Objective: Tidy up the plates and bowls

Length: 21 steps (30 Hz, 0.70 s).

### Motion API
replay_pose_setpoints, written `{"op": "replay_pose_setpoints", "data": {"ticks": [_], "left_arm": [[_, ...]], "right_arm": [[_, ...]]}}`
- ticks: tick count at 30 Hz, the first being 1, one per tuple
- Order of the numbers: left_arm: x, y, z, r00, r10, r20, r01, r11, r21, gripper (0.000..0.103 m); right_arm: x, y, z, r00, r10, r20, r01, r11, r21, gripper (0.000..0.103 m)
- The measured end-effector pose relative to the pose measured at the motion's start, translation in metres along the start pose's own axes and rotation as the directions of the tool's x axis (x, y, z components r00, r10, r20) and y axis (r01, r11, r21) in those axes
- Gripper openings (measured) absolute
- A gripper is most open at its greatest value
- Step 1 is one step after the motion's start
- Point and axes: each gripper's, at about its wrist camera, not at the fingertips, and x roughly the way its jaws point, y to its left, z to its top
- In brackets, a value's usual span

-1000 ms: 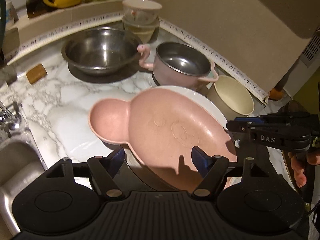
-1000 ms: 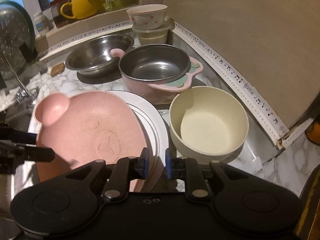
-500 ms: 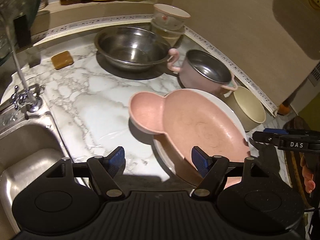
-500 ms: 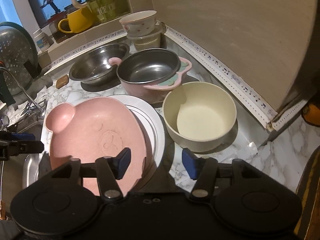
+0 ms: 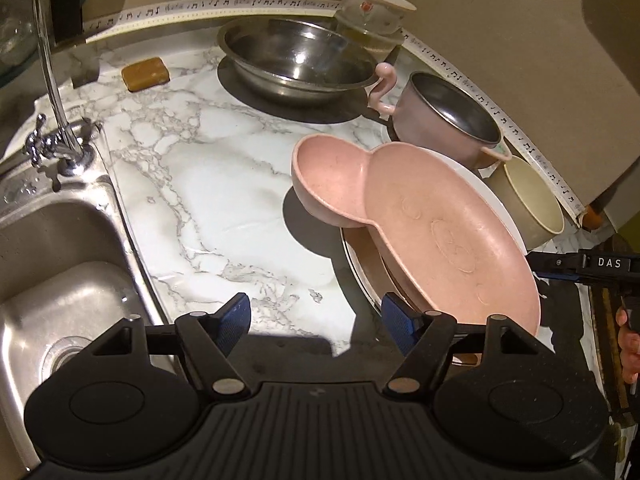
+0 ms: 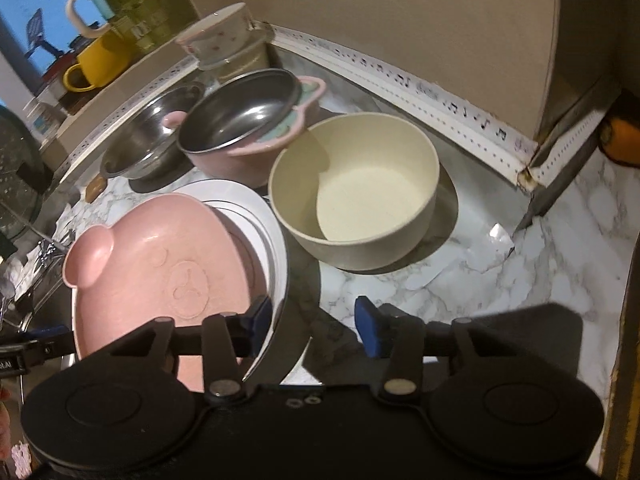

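A pink bear-shaped plate (image 5: 440, 232) (image 6: 160, 264) lies tilted on a white plate (image 5: 496, 200) (image 6: 256, 216). My left gripper (image 5: 316, 322) hovers over the marble just left of both plates. Its jaws are closing with nothing between them. My right gripper (image 6: 314, 318) is at the white plate's near right edge. Its jaws are closing with that plate's rim between them, close to the left pad, and the right pad stands clear. A cream bowl (image 6: 360, 200) (image 5: 536, 208) sits right of the plates. From the left wrist view, the right gripper (image 5: 540, 268) reaches in beside the pink plate.
Behind the plates stand a pink-handled steel pot (image 5: 448, 120), a wide steel bowl (image 5: 296, 60) and a flowered cup (image 5: 376, 4) on a glass bowl. A sink (image 5: 60, 280) and tap (image 5: 60, 148) lie left, with soap (image 5: 145, 73) near. The wall runs along the right.
The left gripper drew back leftward and lower, bringing the sink into view. The right gripper went from nearly shut to wide, then narrower, and rolled at the white plate's edge.
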Motion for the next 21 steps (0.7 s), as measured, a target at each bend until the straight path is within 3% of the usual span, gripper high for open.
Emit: {"op": "replay_pose_setpoints", "data": {"ticks": [5, 10, 18, 21], "left_arm": [[0.005, -0.002, 0.004, 1.0, -0.024, 0.002, 0.024, 0.999, -0.023, 0.057], [0.012, -0.003, 0.01, 0.998, -0.058, -0.017, 0.057, 0.997, -0.048, 0.04], [0.027, 0.004, 0.018, 0.994, -0.102, -0.036, 0.097, 0.988, -0.121, 0.031], [0.03, 0.004, 0.02, 0.991, -0.126, -0.04, 0.12, 0.984, -0.131, 0.022]], "right_arm": [[0.009, -0.006, 0.003, 0.999, 0.044, -0.004, -0.044, 0.997, 0.06, 0.033], [0.012, -0.003, 0.005, 0.998, 0.059, -0.007, -0.059, 0.996, 0.069, 0.025], [0.021, -0.007, 0.011, 0.994, 0.105, -0.009, -0.103, 0.988, 0.116, 0.011], [0.022, -0.005, 0.013, 0.994, 0.112, -0.009, -0.11, 0.988, 0.112, 0.007]]}}
